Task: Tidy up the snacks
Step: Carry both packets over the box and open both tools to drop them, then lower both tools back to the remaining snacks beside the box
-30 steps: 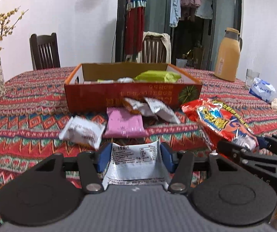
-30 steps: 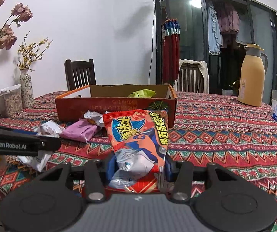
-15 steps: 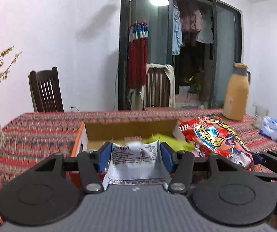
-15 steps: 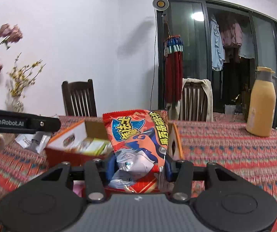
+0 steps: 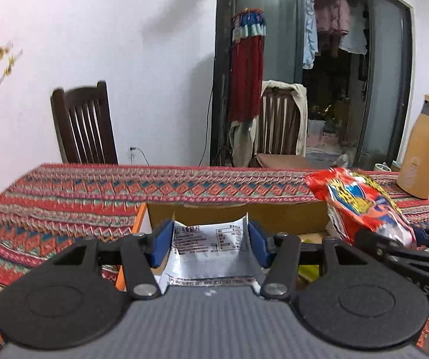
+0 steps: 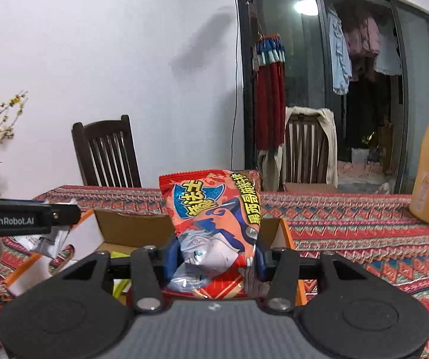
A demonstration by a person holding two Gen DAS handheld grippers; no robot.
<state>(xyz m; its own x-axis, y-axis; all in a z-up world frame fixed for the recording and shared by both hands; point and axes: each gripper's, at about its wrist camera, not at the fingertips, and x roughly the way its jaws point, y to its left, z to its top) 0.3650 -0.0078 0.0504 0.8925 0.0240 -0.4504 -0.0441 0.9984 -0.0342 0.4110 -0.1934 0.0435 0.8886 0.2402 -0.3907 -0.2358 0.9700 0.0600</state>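
The left gripper point(image 5: 211, 240) squeezes a small silver packet point(image 5: 211, 251) and holds it up over the near edge of the cardboard box point(image 5: 235, 217). If it lets go too soon, the packet could hit the box wall and slide onto the tablecloth point(image 5: 94, 191). The right gripper point(image 6: 214, 261) pinches a big red snack bag point(image 6: 214, 221) above the same box. The two grippers are close side by side, so they could bump and knock a snack loose.
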